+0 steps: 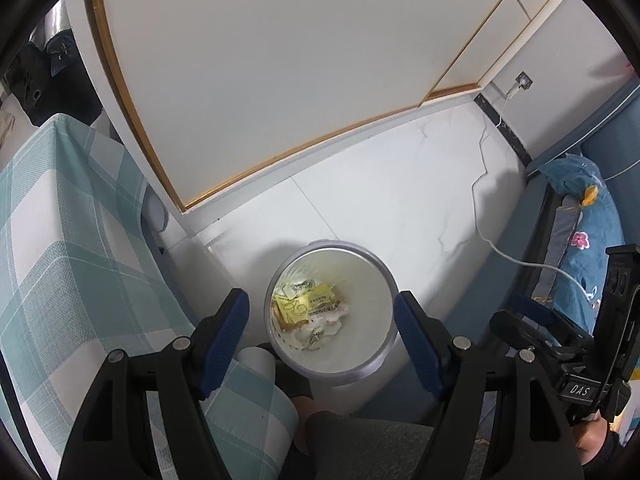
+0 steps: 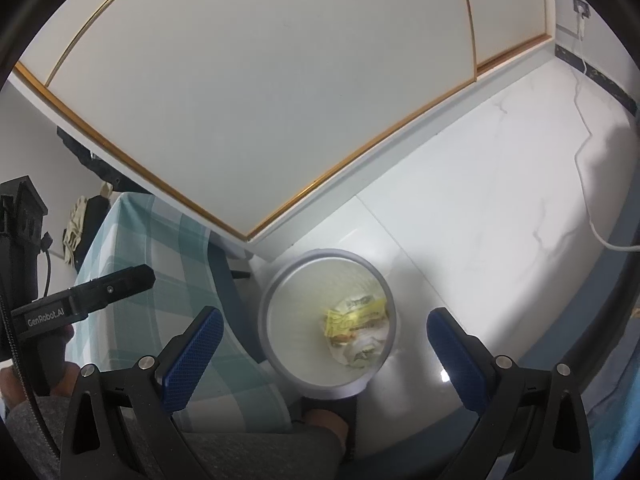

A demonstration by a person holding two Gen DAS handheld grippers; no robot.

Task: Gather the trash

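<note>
Both tongs, left (image 1: 322, 320) and right (image 2: 324, 338), hang wide open and empty above the bin (image 1: 362, 372) on the floor (image 1: 400, 200), where the yellow wrappers (image 1: 308, 306) already lie, apparently dropped in.

White marble-veined floor tiles (image 1: 384, 184) meet gold-trimmed white wardrobe doors (image 1: 260, 60), beside a teal-checked bed cover (image 1: 72, 248).

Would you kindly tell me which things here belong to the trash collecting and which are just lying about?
Belongs to the job:
- trash bin
- yellow wrapper inside it
- crumpled paper inside it

Just lying about:
- checked cloth
- white cable
- floral bedding
- wall socket
</note>
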